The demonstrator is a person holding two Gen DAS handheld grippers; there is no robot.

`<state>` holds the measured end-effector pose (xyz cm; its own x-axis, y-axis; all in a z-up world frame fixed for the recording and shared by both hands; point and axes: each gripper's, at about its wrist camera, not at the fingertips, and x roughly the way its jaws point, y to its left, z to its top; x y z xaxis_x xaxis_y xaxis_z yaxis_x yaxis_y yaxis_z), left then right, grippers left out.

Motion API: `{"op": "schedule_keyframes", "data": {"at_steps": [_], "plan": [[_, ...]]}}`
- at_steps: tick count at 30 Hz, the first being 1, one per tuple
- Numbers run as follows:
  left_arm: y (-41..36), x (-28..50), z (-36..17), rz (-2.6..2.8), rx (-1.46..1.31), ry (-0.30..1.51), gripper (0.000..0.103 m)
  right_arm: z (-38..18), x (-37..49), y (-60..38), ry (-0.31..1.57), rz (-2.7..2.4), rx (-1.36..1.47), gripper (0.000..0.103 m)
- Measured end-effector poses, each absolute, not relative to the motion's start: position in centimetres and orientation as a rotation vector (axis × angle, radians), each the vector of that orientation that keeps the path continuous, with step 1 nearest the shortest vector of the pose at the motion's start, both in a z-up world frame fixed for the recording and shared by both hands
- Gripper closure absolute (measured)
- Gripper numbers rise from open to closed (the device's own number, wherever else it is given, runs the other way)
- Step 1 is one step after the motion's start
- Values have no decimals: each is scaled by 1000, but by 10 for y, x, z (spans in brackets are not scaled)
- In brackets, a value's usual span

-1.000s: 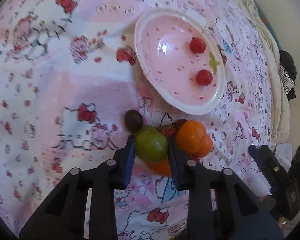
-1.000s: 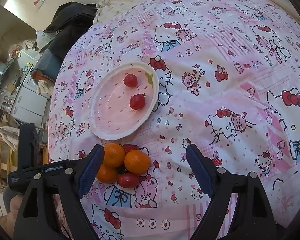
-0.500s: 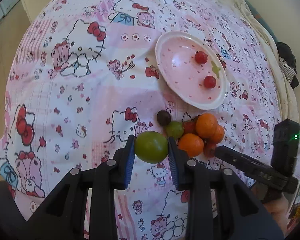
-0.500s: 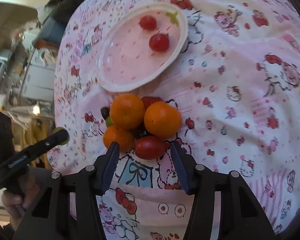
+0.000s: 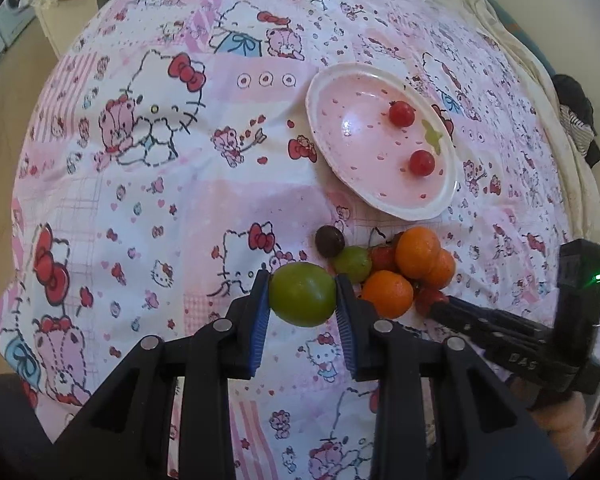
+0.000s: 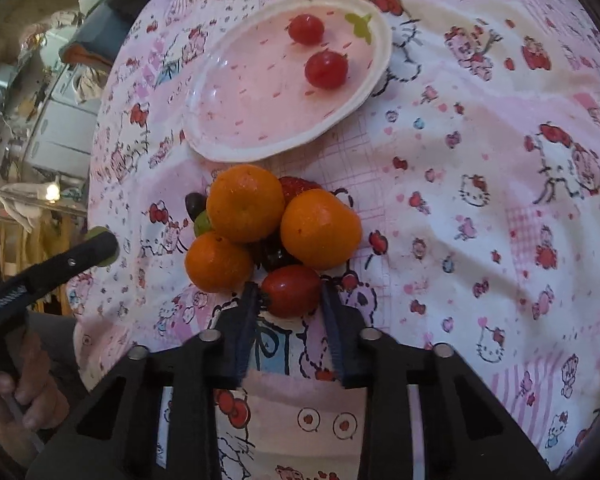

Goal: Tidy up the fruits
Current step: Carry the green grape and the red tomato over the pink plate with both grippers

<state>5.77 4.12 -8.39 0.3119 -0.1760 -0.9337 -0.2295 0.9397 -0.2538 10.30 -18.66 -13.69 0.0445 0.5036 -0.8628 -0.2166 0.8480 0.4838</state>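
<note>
My left gripper is shut on a round green fruit, held just above the patterned bedspread, left of the fruit pile. The pile holds three oranges, a smaller green fruit, a dark fruit and a strawberry. At the pile's near edge my right gripper has its jaws closing onto a red oval tomato, with the pads touching both its sides. Behind the pile lies a pink plate holding two cherry tomatoes.
The pink cartoon-print bedspread falls away at its edges. Dark clothing lies past the far right edge. White cabinets and clutter stand beyond the left edge in the right wrist view. A person's hand holds the left gripper's handle.
The right gripper came down to the pile and went from wide open to closed around the red tomato. The left gripper lifted the green fruit up and away from the pile.
</note>
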Motion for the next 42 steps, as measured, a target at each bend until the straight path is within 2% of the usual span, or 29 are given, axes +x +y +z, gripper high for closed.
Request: {"op": "schedule_keyframes", "data": {"at_steps": [2, 11, 15, 17, 24, 28, 37, 42], "plan": [[42, 57, -83, 44, -364, 1253, 76, -132, 103, -190, 1415, 564, 266, 79], [51, 52, -88, 84, -380, 1250, 76, -127, 103, -203, 1387, 517, 269, 81], [55, 51, -87, 93, -382, 1240, 76, -130, 105, -207, 1408, 509, 311, 80], [56, 53, -87, 94, -391, 1242, 76, -133, 105, -205, 1425, 517, 329, 77], [49, 55, -84, 69, -377, 1236, 76, -134, 105, -196, 1433, 524, 309, 77], [47, 58, -85, 68, -373, 1236, 76, -146, 111, -187, 1460, 510, 279, 71], [52, 57, -86, 82, -375, 1237, 76, -150, 110, -184, 1478, 526, 249, 74], [51, 54, -80, 82, -365, 1227, 76, -134, 106, -196, 1448, 560, 332, 74]]}}
